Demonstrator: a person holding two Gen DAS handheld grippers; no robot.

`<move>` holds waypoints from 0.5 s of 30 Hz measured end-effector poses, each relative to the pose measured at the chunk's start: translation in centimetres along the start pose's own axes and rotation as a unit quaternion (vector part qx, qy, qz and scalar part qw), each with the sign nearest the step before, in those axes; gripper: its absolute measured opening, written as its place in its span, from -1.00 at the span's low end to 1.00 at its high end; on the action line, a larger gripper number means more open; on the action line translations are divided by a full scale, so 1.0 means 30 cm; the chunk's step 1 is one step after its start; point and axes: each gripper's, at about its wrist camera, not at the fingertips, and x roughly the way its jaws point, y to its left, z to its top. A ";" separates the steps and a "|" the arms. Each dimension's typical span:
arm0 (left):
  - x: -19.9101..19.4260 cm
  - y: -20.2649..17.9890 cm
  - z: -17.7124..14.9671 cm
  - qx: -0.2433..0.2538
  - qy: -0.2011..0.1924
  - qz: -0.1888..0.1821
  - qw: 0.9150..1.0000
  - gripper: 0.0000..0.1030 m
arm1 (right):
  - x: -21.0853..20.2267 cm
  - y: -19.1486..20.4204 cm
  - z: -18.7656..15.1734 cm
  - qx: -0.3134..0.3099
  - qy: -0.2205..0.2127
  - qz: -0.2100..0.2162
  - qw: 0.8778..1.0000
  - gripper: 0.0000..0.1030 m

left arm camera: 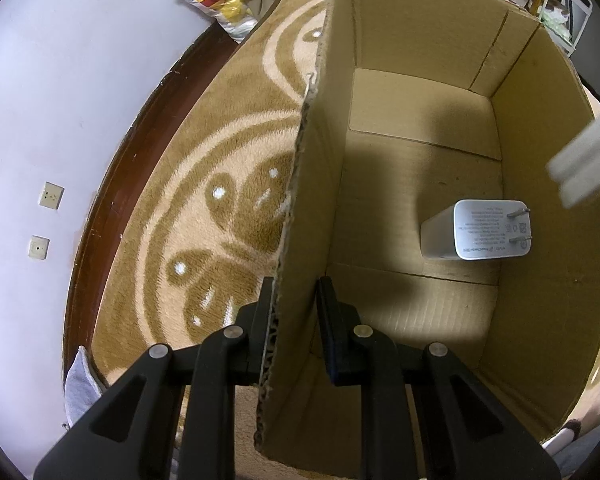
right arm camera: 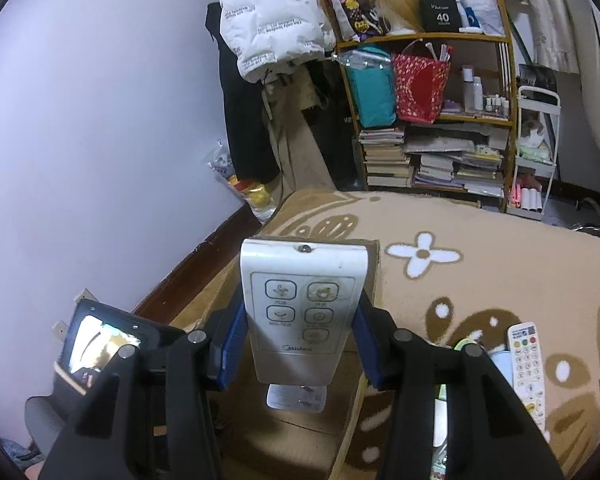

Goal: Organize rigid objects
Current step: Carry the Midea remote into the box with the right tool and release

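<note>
My left gripper [left arm camera: 296,320] pinches the corrugated wall of the cardboard box [left arm camera: 540,128] on a plush patterned blanket [left arm camera: 204,216]; a smooth white charger [left arm camera: 476,230] lies inside. My right gripper [right arm camera: 300,344] clamps the flat white fan remote [right arm camera: 304,308] above it, a second remote [right arm camera: 526,364] lying alongside.

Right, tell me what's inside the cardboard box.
A white charger lies on the floor of the cardboard box, prongs showing. The near corner is hidden behind the left tongs.
</note>
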 end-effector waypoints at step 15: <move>0.001 0.002 -0.005 0.000 -0.003 -0.003 1.000 -0.63 | 0.051 -0.030 -0.021 -0.002 0.034 -0.001 0.999 0.05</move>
